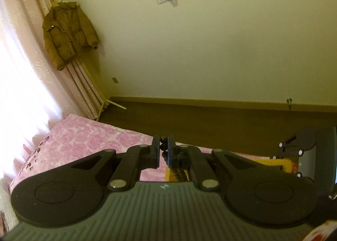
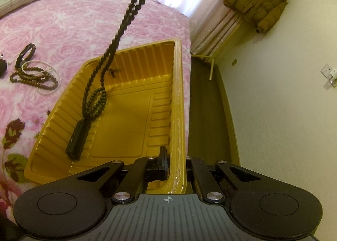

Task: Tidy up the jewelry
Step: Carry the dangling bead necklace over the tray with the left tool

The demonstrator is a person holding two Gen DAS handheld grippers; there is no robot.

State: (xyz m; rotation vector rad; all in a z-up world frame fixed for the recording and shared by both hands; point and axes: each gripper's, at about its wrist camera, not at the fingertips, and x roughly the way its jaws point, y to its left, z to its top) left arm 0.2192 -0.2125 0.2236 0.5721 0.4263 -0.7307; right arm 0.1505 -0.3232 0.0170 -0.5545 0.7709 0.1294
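Note:
My left gripper (image 1: pixel 163 148) is shut on a black bead necklace (image 1: pixel 163 146); a few beads show between its pads. In the right wrist view the necklace (image 2: pixel 118 38) hangs as a double strand from the top edge down into a yellow plastic tray (image 2: pixel 130 114). Its dark oblong pendant (image 2: pixel 74 142) rests against the tray's ribbed left wall, with a loop of beads just above it. My right gripper (image 2: pixel 174 163) is shut on the tray's near right rim (image 2: pixel 178 169); one finger (image 2: pixel 162 156) is inside the tray and the other is hidden behind the rim.
The tray sits on a bed with a pink rose blanket (image 2: pixel 63 26), near the bed's edge. Left of the tray lie a brown bead strand (image 2: pixel 33 78), a pearl strand (image 2: pixel 50 89) and a black band (image 2: pixel 24 54). Dark floor (image 2: pixel 206 114) lies beyond the edge.

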